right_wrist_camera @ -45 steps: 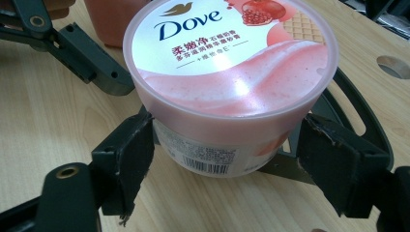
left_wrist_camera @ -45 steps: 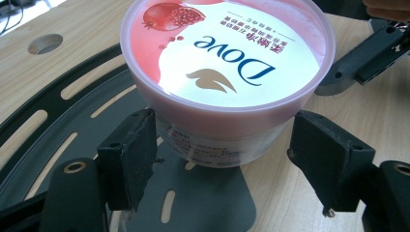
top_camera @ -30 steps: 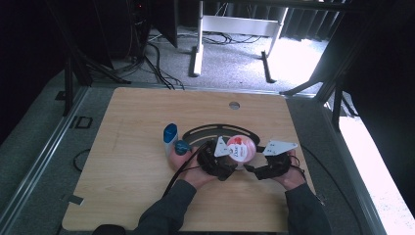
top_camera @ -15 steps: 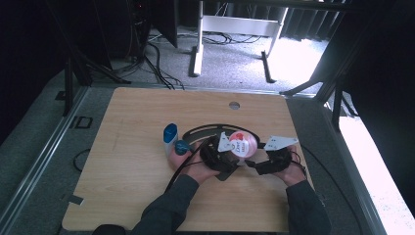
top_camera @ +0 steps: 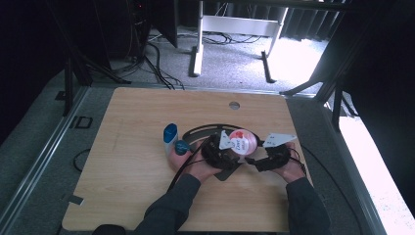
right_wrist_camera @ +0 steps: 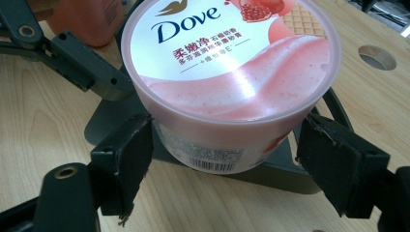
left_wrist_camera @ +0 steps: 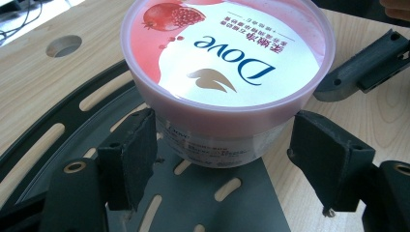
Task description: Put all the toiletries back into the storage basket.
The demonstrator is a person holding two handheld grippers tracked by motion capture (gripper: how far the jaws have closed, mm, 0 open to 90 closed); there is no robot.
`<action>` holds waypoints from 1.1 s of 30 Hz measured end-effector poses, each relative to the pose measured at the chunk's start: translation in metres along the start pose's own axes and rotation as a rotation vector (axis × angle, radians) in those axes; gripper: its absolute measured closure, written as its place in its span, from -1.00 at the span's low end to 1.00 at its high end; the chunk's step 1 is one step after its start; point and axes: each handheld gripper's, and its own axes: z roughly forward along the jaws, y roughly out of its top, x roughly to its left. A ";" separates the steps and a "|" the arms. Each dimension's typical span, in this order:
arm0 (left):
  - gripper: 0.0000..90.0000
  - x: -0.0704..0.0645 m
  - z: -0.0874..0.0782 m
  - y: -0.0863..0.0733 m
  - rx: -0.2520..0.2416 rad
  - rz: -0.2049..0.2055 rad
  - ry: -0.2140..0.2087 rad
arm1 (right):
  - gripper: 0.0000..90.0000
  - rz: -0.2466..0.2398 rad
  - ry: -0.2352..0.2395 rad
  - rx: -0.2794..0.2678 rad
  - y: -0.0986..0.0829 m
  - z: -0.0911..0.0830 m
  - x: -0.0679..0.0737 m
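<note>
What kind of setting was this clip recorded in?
Most likely a lab or recording workspace, not a home: a bare wooden table on grey carpet, loose cables on the floor behind it, and dark curtains around. Both grippers flank a pink Dove tub.

Grey carpet floor (top_camera: 44,147), black cables (top_camera: 156,58), sunlit patch (top_camera: 293,58)

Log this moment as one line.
pink tub on grey plate | left hand-held gripper open, straddling tub | right hand-held gripper open, straddling tub
</note>
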 end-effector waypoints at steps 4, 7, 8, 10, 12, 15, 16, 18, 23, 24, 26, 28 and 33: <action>-0.42 0.002 0.002 0.000 0.006 0.001 -0.001 | -0.54 -0.003 0.004 0.004 0.000 0.002 -0.003; -0.42 0.002 0.004 0.000 0.010 0.002 0.005 | -0.54 -0.004 0.006 0.009 0.000 0.003 -0.004; -0.42 0.003 0.004 0.000 0.006 -0.005 0.006 | -0.54 -0.003 0.008 0.010 0.000 0.004 -0.006; -0.42 0.004 0.005 0.001 0.003 -0.009 0.007 | -0.54 0.000 0.008 0.011 0.000 0.005 -0.007; -0.42 0.004 0.006 0.001 0.001 -0.012 0.007 | -0.54 -0.003 0.011 0.016 0.001 0.005 -0.009; -0.42 0.005 0.008 0.002 0.000 -0.014 0.014 | -0.54 -0.006 0.009 0.021 0.003 0.005 -0.012; -0.42 0.006 0.008 0.003 -0.001 -0.018 0.016 | -0.54 -0.005 0.010 0.023 0.003 0.005 -0.012; -0.42 0.006 0.010 0.003 -0.006 -0.027 0.020 | -0.54 -0.005 0.007 0.022 0.004 0.006 -0.014; -0.42 0.008 0.015 0.005 -0.013 -0.045 0.025 | -0.54 0.010 0.003 0.021 0.004 0.008 -0.019; -0.42 0.009 0.016 0.005 -0.014 -0.043 0.028 | -0.54 0.010 0.000 0.021 0.004 0.008 -0.020; -0.42 0.010 0.018 0.006 -0.014 -0.052 0.031 | -0.54 0.017 -0.003 0.020 0.004 0.009 -0.022; -0.42 0.012 0.020 0.007 -0.017 -0.059 0.033 | -0.54 0.022 -0.008 0.022 0.005 0.010 -0.024; -0.42 0.016 0.025 0.007 -0.013 -0.073 0.031 | -0.54 0.024 -0.023 0.027 0.005 0.013 -0.028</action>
